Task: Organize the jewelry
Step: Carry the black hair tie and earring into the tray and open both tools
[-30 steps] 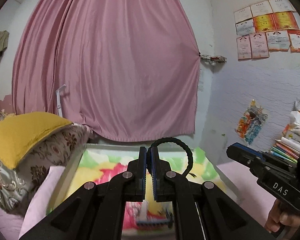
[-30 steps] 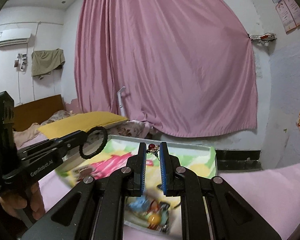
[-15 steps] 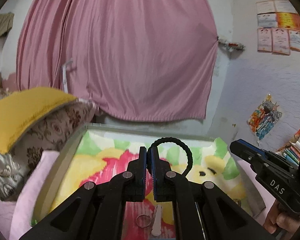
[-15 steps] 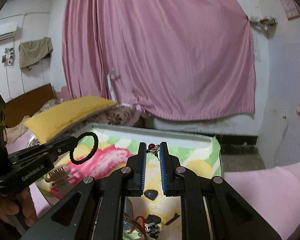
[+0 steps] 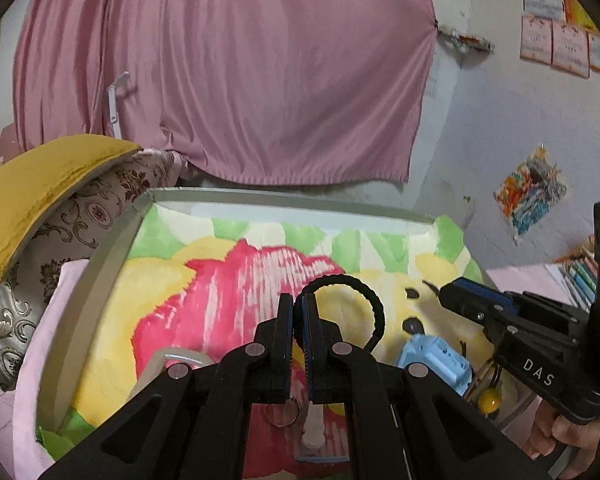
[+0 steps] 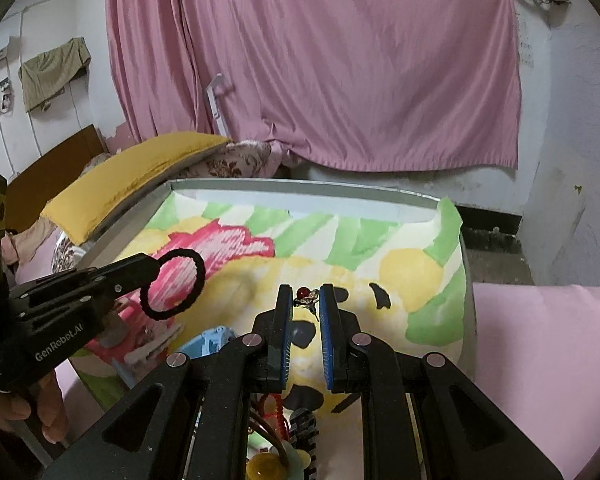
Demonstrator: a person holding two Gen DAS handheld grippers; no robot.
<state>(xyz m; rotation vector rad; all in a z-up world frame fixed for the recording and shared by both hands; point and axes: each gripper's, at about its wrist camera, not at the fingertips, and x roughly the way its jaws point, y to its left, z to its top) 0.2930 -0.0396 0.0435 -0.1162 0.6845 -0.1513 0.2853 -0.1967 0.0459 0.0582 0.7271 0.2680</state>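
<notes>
My left gripper (image 5: 298, 308) is shut on a black hair-tie ring (image 5: 374, 304) and holds it above a colourful cartoon tray (image 5: 236, 200). The ring also shows in the right wrist view (image 6: 174, 284), at the tip of the left gripper (image 6: 150, 270). My right gripper (image 6: 306, 300) is shut on a small metal ornament with a red bead (image 6: 306, 298), above the tray (image 6: 300, 188). The right gripper (image 5: 456, 298) shows at the right of the left wrist view. More jewelry lies in the tray's near end: a blue box (image 5: 436, 360), a yellow bead (image 5: 486, 402), a metal ring (image 5: 282, 414).
A yellow cushion (image 5: 40, 184) on a patterned pillow (image 5: 72, 236) lies left of the tray. A pink curtain (image 5: 228, 72) hangs behind. Pink bedding (image 6: 540, 352) lies right of the tray. Books (image 5: 580, 276) are stacked at far right.
Both grippers have tipped down and come lower over the tray, each still holding its item. More of the tray floor and the jewelry in its near end has come into view.
</notes>
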